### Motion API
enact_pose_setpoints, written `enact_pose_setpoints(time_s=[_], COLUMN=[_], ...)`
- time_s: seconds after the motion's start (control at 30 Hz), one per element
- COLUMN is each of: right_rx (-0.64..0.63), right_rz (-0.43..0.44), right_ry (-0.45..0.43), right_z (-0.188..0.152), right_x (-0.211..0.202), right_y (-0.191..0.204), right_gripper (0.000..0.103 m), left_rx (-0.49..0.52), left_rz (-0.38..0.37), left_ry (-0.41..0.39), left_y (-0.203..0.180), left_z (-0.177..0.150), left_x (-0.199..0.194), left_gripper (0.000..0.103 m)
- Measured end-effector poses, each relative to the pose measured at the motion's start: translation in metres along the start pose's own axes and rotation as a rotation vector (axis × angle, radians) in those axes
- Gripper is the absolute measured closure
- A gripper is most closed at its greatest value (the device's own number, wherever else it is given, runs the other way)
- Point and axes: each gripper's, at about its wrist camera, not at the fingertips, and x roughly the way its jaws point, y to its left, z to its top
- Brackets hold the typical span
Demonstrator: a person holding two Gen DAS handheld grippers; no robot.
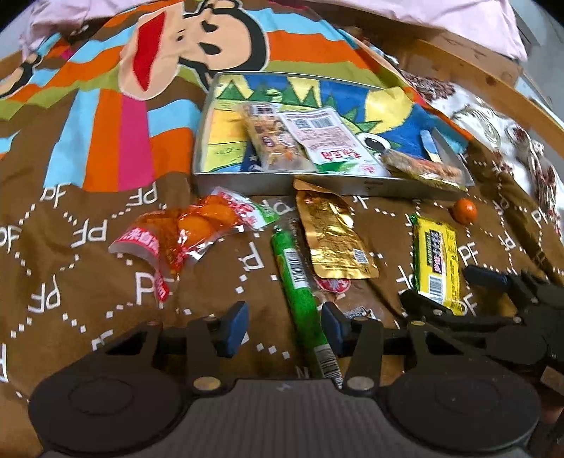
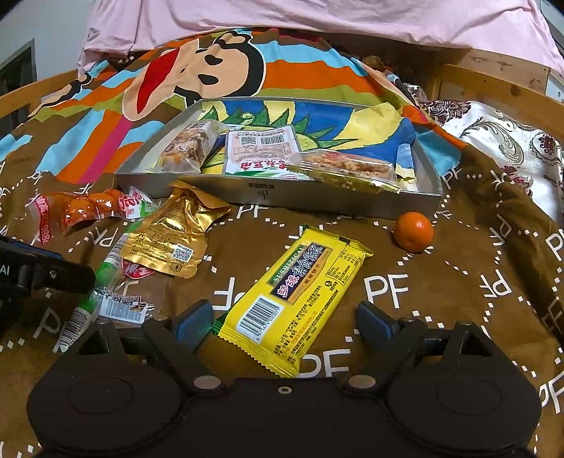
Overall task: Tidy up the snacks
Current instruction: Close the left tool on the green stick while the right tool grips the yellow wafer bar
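Observation:
On the brown printed blanket lies a green sausage stick (image 1: 298, 292) between the jaws of my left gripper (image 1: 284, 326). The right pad is close beside it and the left pad stands well clear, so the gripper is open. My right gripper (image 2: 284, 320) is open wide around the near end of a yellow biscuit packet (image 2: 299, 299), not pressing it. A metal tray (image 2: 282, 197) beyond holds two nut bars and a white packet. A gold pouch (image 2: 169, 236), an orange-red packet (image 1: 183, 236) and a tangerine (image 2: 413, 231) lie loose in front of the tray.
A clear packet with a red label (image 1: 333, 285) lies partly under the gold pouch. A pink sheet (image 2: 317, 21) and a wooden bed rail (image 2: 493, 81) bound the far side. A floral cloth (image 2: 511, 141) lies at the right.

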Motion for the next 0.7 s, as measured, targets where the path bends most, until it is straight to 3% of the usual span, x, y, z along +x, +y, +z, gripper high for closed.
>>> enact_pose_setpoints(time_s=[0.2,0.33,0.57,0.7], right_rx=[-0.011,-0.033,-0.078,-0.069], right_rz=[-0.008,-0.019,-0.037,-0.022], right_ry=[-0.001,-0.01,-0.039,-0.056], right_z=[-0.002,-0.003,-0.004,-0.002], right_x=[-0.001,0.0,0.007,0.013], right_y=[0.003,0.006,0.01,0.011], right_gripper=[0.013,0.012,0.006,0.005], left_rx=[0.058,0.109,0.309,0.236], left_rz=[0.055,0.048,0.097,0.083], left_ry=[0.015,0.002,-0.007,0.001], left_y=[-0.007,-0.017,-0.047,-0.038], left_z=[-0.003,-0.004,-0.01,-0.005], left_x=[0.004,0.005,0.024,0.027], left_gripper=[0.051,0.051,0.051,0.057])
